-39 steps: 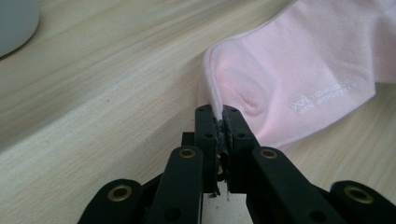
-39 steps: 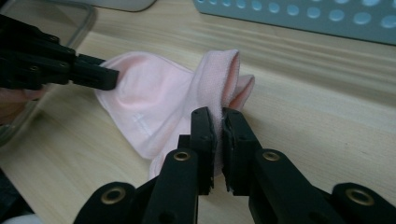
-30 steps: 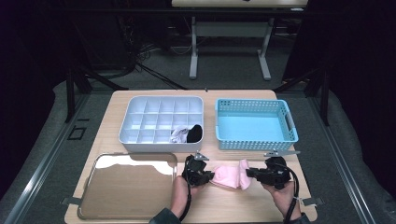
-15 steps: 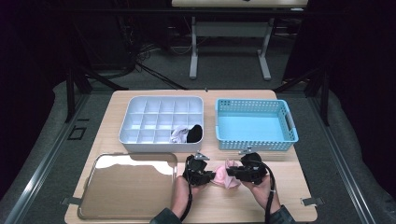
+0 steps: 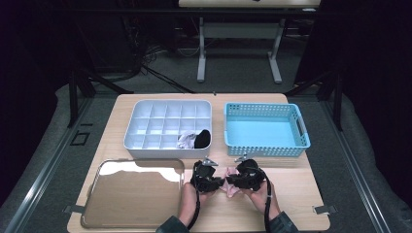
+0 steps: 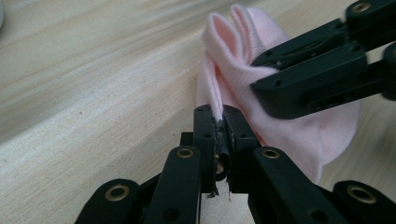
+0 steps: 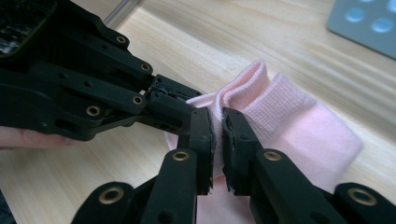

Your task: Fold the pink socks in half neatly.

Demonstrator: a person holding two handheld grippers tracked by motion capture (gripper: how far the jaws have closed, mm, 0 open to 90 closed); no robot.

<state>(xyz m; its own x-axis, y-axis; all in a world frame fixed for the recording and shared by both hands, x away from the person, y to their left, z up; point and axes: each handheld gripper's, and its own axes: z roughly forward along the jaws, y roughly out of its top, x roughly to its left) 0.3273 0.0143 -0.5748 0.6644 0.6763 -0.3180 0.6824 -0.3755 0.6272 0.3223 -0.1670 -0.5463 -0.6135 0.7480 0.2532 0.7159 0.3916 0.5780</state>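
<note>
A pink sock (image 5: 228, 188) lies bunched on the wooden table near its front edge, between my two grippers. My left gripper (image 5: 216, 182) is shut on a folded edge of the sock (image 6: 233, 51), with fabric pinched between its tips (image 6: 218, 116). My right gripper (image 5: 234, 181) faces it from the right and is shut on the ribbed cuff (image 7: 280, 102), its own tips (image 7: 218, 122) pressing the cloth. The two grippers nearly touch: the left one (image 7: 184, 100) shows close by in the right gripper view, and the right one (image 6: 266, 77) in the left gripper view.
A white compartment box (image 5: 160, 119) stands behind, with a white sock (image 5: 186, 141) and a black sock (image 5: 203, 138) in its front cells. A blue basket (image 5: 265, 131) sits to its right. A shiny metal tray (image 5: 131, 196) lies at the front left.
My right gripper has moved left toward the left one, carrying its end of the sock over. The sock, stretched flat a second ago, is now folded and bunched. The left gripper stayed put.
</note>
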